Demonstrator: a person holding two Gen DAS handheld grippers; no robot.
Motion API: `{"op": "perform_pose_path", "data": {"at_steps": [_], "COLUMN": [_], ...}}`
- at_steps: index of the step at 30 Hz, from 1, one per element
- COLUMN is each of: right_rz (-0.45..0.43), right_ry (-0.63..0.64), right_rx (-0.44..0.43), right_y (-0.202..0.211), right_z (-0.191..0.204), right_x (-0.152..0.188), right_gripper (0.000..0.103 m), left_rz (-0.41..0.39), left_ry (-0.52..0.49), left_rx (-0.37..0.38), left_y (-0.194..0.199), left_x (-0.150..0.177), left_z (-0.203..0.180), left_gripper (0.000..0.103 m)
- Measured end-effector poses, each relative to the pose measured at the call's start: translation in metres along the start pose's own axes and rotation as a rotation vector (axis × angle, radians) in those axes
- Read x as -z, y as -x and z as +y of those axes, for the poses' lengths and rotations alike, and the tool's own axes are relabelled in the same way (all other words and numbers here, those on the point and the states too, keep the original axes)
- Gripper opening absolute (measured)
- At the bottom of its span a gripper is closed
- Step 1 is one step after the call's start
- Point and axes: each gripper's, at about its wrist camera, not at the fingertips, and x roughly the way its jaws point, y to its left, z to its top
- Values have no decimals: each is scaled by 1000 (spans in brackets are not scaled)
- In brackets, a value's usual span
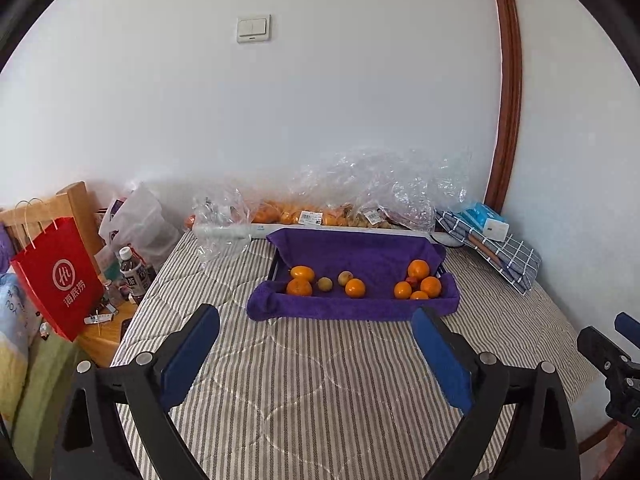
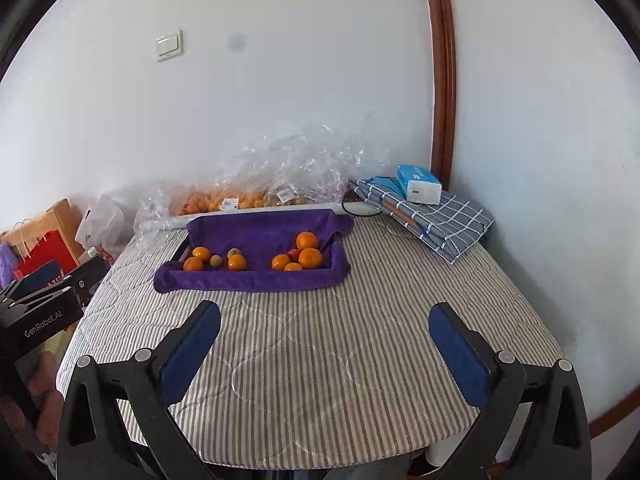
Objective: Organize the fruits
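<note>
A: Surface? 
B: Striped bed cover (image 2: pixel 304 344); purple towel (image 2: pixel 256 232) lining a tray at its far side.
A: Fruit? 
B: Oranges (image 2: pixel 310 258) in two clusters on it.
A: Tongs? 
B: Left gripper (image 1: pixel 316 330) and right gripper (image 2: pixel 324 326) both spread wide, holding nothing.

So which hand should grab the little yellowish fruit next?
Probably the left. The left gripper is open and faces the yellowish fruit nearly straight on; from the right gripper, also open, that fruit sits off to the left.

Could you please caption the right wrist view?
Open right gripper faces oranges on a purple towel.
</note>
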Motion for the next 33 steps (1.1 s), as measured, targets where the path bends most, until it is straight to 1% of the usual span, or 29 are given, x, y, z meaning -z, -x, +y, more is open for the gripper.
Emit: {"op": "perform_pose_path", "data": {"at_steps": [19,33], "right_rz": [27,18], "right_ry": [-6,-12], "right_rx": [2,-1], "right_y": [-7,-3], "right_z": [5,4], "right_x": [6,5], "right_gripper": [102,102], "left_rz": [-3,1], "left_ry": [-3,1], "left_rx": [-4,-3], "left_y": [5,5], "left_x": [0,-1], "left_z": [2,3], "left_gripper": [98,98]}}
